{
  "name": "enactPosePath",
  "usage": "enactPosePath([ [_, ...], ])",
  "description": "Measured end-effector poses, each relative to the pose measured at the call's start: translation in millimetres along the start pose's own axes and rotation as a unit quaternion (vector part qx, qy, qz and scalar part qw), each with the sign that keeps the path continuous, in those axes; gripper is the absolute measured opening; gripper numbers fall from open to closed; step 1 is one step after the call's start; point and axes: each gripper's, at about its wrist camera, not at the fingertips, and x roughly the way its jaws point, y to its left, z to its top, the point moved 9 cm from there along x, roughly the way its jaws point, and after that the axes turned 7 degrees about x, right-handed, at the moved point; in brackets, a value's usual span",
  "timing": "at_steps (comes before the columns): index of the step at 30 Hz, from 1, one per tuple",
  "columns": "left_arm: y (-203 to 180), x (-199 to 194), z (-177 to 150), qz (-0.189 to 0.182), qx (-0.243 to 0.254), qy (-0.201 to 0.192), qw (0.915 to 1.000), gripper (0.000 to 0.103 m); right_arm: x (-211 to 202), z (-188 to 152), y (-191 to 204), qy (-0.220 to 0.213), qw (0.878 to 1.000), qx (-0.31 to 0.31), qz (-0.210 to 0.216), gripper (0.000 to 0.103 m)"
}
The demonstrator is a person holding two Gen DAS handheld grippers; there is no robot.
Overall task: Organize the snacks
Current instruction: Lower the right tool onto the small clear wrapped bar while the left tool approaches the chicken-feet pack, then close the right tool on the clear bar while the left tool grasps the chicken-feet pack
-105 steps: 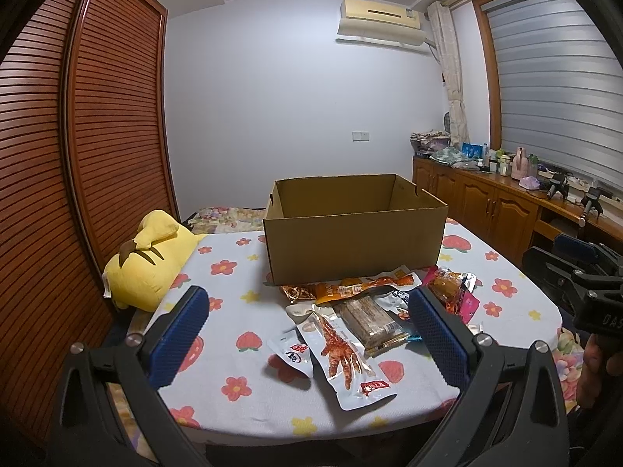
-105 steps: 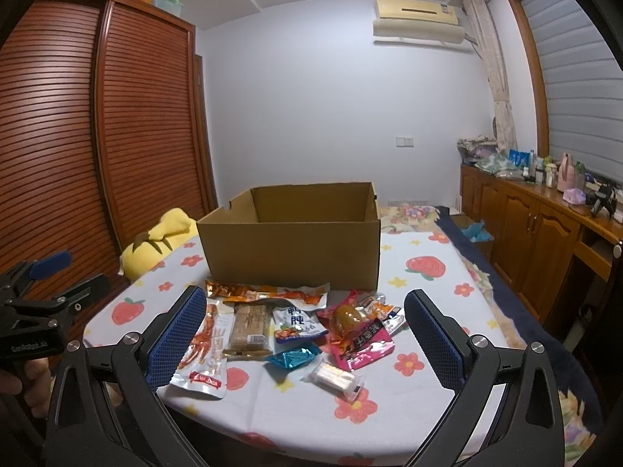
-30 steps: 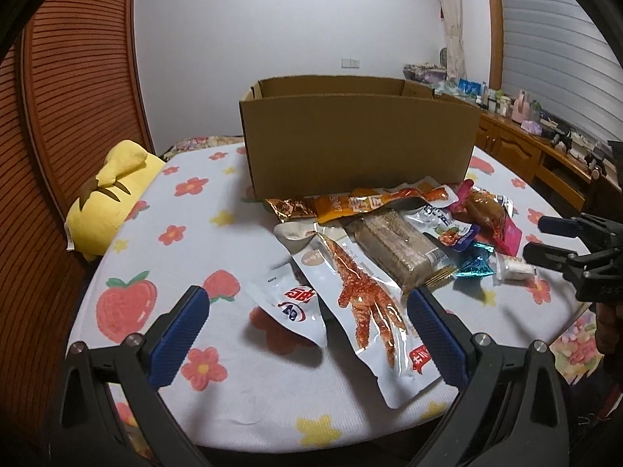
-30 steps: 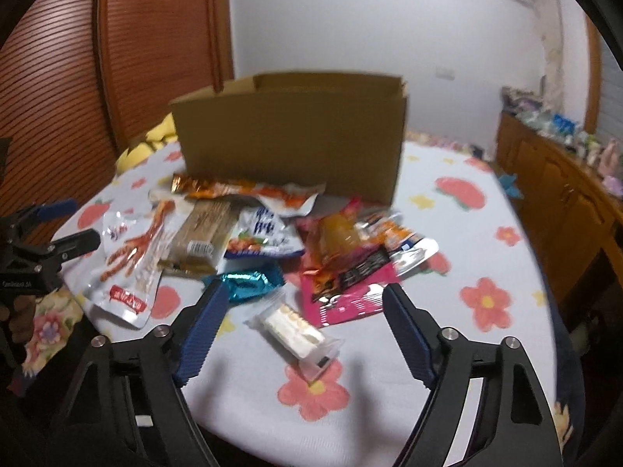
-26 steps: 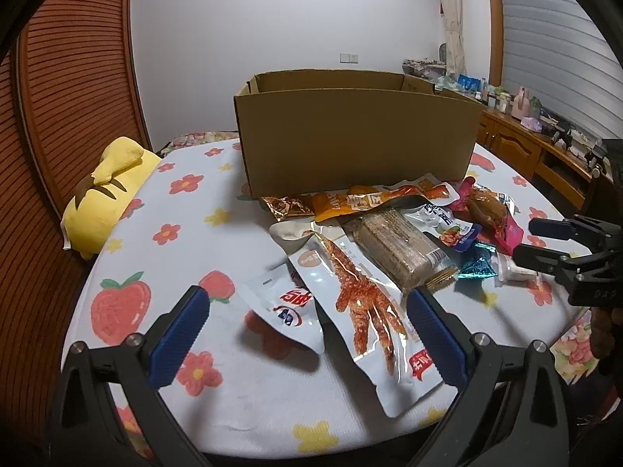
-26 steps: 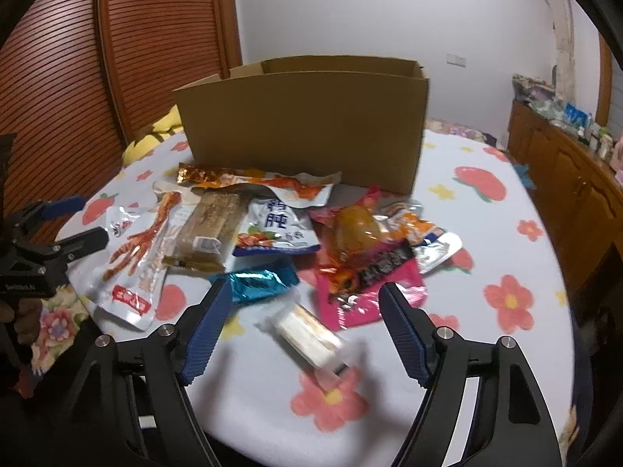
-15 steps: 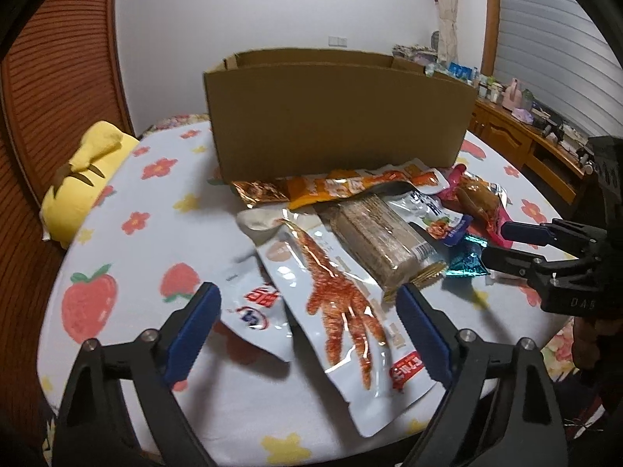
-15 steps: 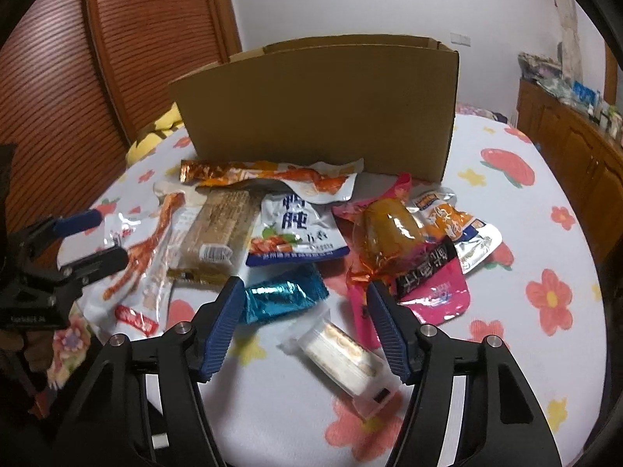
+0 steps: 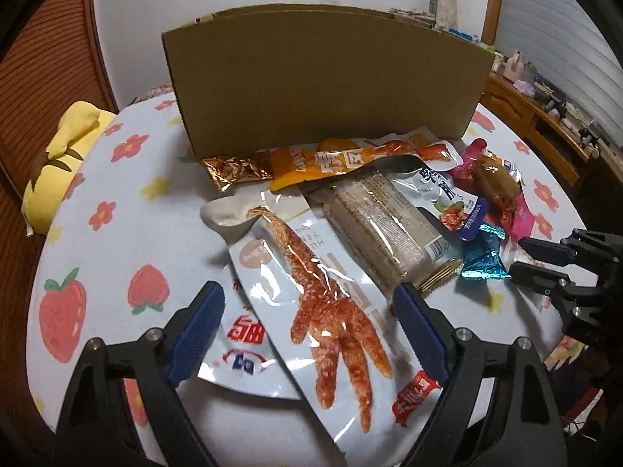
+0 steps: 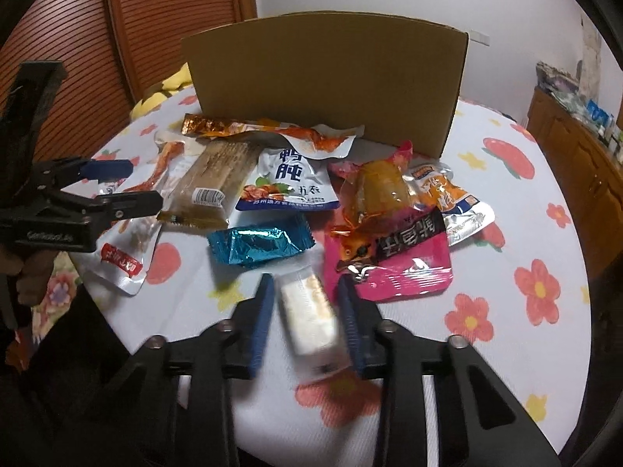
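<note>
A pile of snack packets lies before an open cardboard box [image 9: 323, 78] [image 10: 327, 74] on a flowered tablecloth. My left gripper [image 9: 307, 327] is open, its blue pads straddling a chicken-foot packet [image 9: 331, 311]. My right gripper [image 10: 305, 321] has narrowed around a small white cake packet [image 10: 307, 311]; small gaps still show beside the pads. A brown biscuit pack [image 9: 383, 225], a blue-foil candy [image 10: 261, 247], a white-blue packet [image 10: 290, 181] and a pink packet [image 10: 401, 264] lie between. The right gripper shows in the left wrist view [image 9: 545, 260], the left one in the right wrist view [image 10: 117, 186].
A yellow plush toy [image 9: 58, 155] lies at the table's left edge. A brown slatted wardrobe [image 10: 128, 31] stands left and a wooden sideboard [image 9: 545, 116] right. The table edge [image 10: 428, 463] curves close below both grippers.
Both grippers dropped and moved in toward the snacks. The left came over the chicken-foot packet. The right narrowed its jaws around the white cake packet.
</note>
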Motion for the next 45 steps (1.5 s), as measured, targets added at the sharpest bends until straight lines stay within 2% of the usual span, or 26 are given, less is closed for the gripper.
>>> enactPosePath([
  [4, -1, 3, 4, -0.01, 0.005, 0.005, 0.9999, 0.088, 0, -2, 3, -0.002, 1.0, -0.006, -0.001, 0.025],
  [6, -3, 4, 5, -0.02, 0.011, 0.01, 0.9997, 0.08, -1, -3, 3, -0.003, 1.0, -0.007, -0.002, 0.025],
  [8, 0, 4, 6, -0.008, 0.016, 0.012, 0.9998, 0.06, -1, -3, 4, -0.004, 1.0, -0.009, -0.005, 0.025],
  [12, 3, 3, 5, -0.013, 0.035, 0.013, 0.9992, 0.057, 0, -3, 4, -0.003, 1.0, -0.008, -0.004, 0.025],
  [14, 8, 1, 4, -0.01, 0.041, 0.013, 0.999, 0.051, 0, -4, 4, -0.002, 1.0, -0.011, -0.007, 0.025],
  [17, 17, 0, 5, -0.016, 0.033, 0.009, 0.9993, 0.047, -1, -4, 5, -0.003, 1.0, -0.015, -0.012, 0.025],
  [25, 26, -7, 5, -0.014, 0.032, 0.0, 0.9994, 0.042, -2, -3, 6, -0.004, 1.0, -0.014, -0.008, 0.021],
  [34, 35, -31, 18, -0.018, 0.017, -0.037, 0.999, 0.042, -8, -4, 8, -0.012, 1.0, -0.018, -0.006, 0.02],
  [45, 34, -64, 44, -0.036, 0.013, -0.081, 0.996, 0.042, -32, 17, 11, -0.047, 0.999, -0.013, 0.007, 0.02],
])
